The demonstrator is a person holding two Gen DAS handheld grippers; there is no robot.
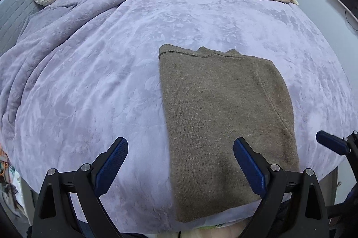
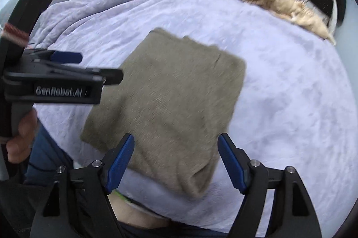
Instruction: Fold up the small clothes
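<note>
The folded brown knit sweater (image 1: 223,121) lies lower centre on the lavender blanket (image 1: 89,81), long axis running up-frame, directly ahead of both wide, empty claws, the right gripper (image 2: 175,162) centred over its near edge, the left gripper (image 1: 180,167) offset leftward.

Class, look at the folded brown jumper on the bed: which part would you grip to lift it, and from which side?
Probably grip the brown jumper at its near short edge, coming from the bed's near side. It lies flat in layers, and that edge sits nearest both open tongs.
</note>
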